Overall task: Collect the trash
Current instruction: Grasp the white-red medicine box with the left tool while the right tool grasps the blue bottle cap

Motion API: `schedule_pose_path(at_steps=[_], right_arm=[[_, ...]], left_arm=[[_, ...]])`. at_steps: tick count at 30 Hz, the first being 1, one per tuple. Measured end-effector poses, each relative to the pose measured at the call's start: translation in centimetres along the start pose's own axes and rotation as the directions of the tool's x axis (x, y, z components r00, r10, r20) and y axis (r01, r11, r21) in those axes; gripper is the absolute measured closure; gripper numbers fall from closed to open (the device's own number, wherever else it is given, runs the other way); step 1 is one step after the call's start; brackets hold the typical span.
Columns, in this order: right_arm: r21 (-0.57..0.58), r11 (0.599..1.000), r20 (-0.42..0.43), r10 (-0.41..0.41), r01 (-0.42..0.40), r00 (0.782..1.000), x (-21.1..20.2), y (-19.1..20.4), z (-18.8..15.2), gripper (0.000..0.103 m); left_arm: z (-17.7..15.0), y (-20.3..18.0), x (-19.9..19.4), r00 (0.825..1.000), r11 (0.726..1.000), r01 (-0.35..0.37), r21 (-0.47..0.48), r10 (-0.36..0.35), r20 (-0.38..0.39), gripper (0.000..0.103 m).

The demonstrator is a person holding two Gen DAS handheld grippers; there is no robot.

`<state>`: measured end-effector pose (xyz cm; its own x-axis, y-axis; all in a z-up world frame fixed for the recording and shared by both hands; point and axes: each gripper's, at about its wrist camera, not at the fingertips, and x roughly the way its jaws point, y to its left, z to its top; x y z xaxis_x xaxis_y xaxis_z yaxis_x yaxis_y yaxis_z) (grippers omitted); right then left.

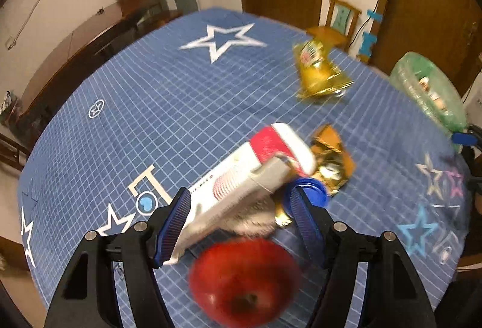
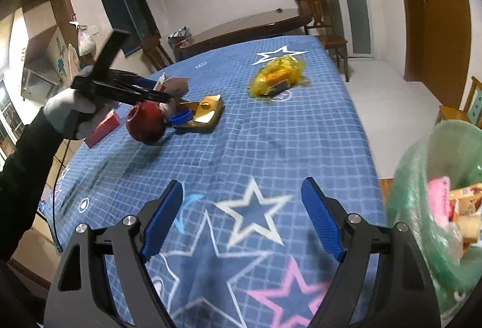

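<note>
Broad open blue tablecloth [image 2: 271,132] separates the trash cluster from the green-lined bin [image 2: 436,207] at the table's edge. The left gripper [image 1: 241,225], jaws spread wide, angles down over a red-and-white carton [image 1: 241,177] beside an apple [image 1: 244,276]; right gripper [image 2: 241,216] hovers agape, empty.

Left gripper [image 1: 241,224] above a blue checked tablecloth [image 1: 168,105] printed with stars, jaws wide apart, pads pressing on nothing. Between the blue pads, a white-and-red carton [image 1: 241,177] lying tilted, one end close by the left pad; contact not clear. Just below, a blurred red apple [image 1: 244,279]. Beside the right pad, a blue bottle cap [image 1: 313,192] against a crumpled gold wrapper [image 1: 331,165]. Farther off, a yellow snack bag [image 1: 319,72]. At the right edge, a green trash bag [image 1: 430,90] holding litter.
</note>
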<state>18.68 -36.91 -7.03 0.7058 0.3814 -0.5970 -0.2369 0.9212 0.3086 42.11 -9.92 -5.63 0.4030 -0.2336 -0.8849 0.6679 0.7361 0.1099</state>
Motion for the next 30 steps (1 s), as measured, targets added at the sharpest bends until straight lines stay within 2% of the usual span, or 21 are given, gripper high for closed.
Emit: schedule_pose_path(at_steps=[2,4,6,8,12,15,22,24,27,30], right_arm=[[-0.037,0.999,-0.016,0.004,-0.005,1.0,0.8,0.7,0.8,0.025],[-0.069,0.998,-0.03,0.007,-0.009,1.0,1.5,1.3,1.6,0.025],[-0.11,0.994,-0.049,0.018,-0.024,0.999,2.3,2.1,2.5,0.025],[-0.151,0.988,-0.067,0.033,-0.043,0.997,3.2,2.9,3.3,0.026],[-0.211,0.974,-0.103,0.066,-0.087,0.993,5.1,4.5,4.4,0.045],[-0.24,0.964,-0.126,0.088,-0.116,0.988,7.0,5.9,5.0,0.051],[-0.274,0.946,-0.163,0.133,-0.174,0.978,11.1,9.0,6.7,0.052],[-0.281,0.946,-0.165,0.12,-0.163,0.979,12.2,9.5,7.3,0.053],[-0.269,0.954,-0.171,0.09,-0.135,0.981,13.8,9.4,8.2,0.064],[-0.256,0.961,-0.188,0.056,-0.104,0.981,15.4,9.3,8.6,0.065]], left_arm=[[0.2,0.3,0.9,1.0,1.0,0.002,-0.011,-0.003,-0.025,0.033],[0.3,1.1,1.4,0.999,0.999,0.016,-0.051,-0.017,-0.036,0.04],[0.2,2.1,1.1,0.999,0.994,0.045,-0.097,-0.047,-0.017,0.052],[-0.2,3.2,0.6,0.999,0.989,0.046,-0.138,-0.044,0.013,0.058],[-1.5,5.6,-0.7,0.998,0.971,0.028,-0.236,-0.013,0.062,0.068],[-3.1,7.8,-1.6,0.996,0.948,0.018,-0.317,0.012,0.092,0.069],[-6.6,10.9,0.0,0.998,0.91,-0.002,-0.415,0.031,0.062,0.069],[-7.1,11.1,0.1,0.997,0.906,-0.018,-0.423,0.047,0.058,0.069],[-7.1,11.0,0.2,0.996,0.904,-0.008,-0.428,0.043,0.074,0.069],[-6.9,10.9,0.2,0.995,0.9,0.0,-0.435,0.045,0.093,0.069]])
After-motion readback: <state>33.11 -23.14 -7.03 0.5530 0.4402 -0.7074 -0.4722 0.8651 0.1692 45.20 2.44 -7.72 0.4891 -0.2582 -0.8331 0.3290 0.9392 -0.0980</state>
